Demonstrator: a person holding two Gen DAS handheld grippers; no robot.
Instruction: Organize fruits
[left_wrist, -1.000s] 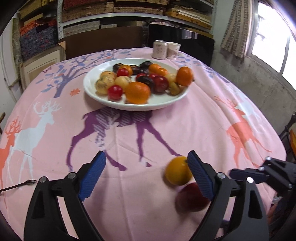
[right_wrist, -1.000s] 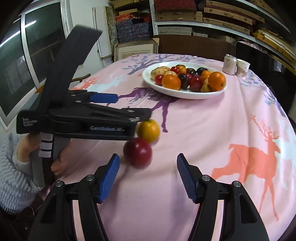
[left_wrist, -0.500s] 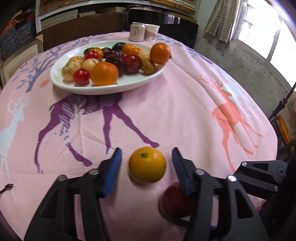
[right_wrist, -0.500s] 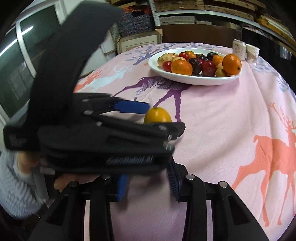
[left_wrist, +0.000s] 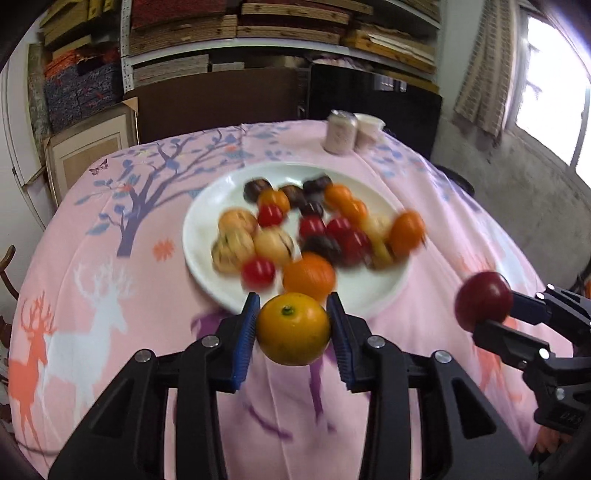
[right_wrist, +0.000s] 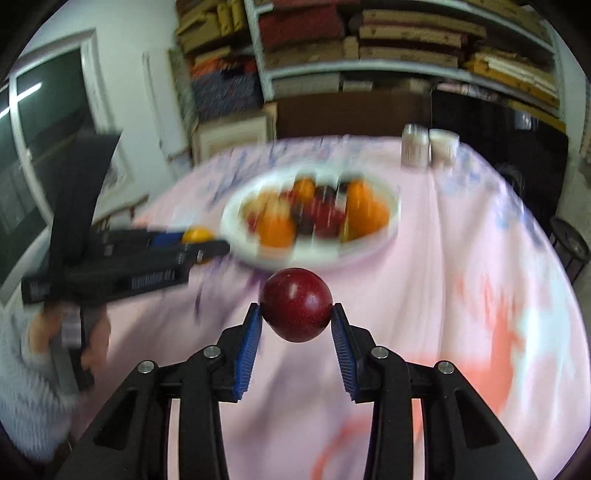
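My left gripper is shut on a yellow-orange citrus fruit and holds it in the air just before the near rim of the white plate. The plate holds several oranges, red and dark plums and pale striped fruits. My right gripper is shut on a dark red plum, also lifted above the pink tablecloth. The plum also shows at the right of the left wrist view. The left gripper with its fruit appears at the left of the right wrist view, beside the plate.
A can and a white cup stand at the table's far edge behind the plate. The round table is covered by a pink deer-print cloth. Shelves with stacked boxes fill the back wall.
Both grippers closed on their fruits on the cloth, lifted them and moved forward toward the plate. The orange and the plum no longer lie on the table.
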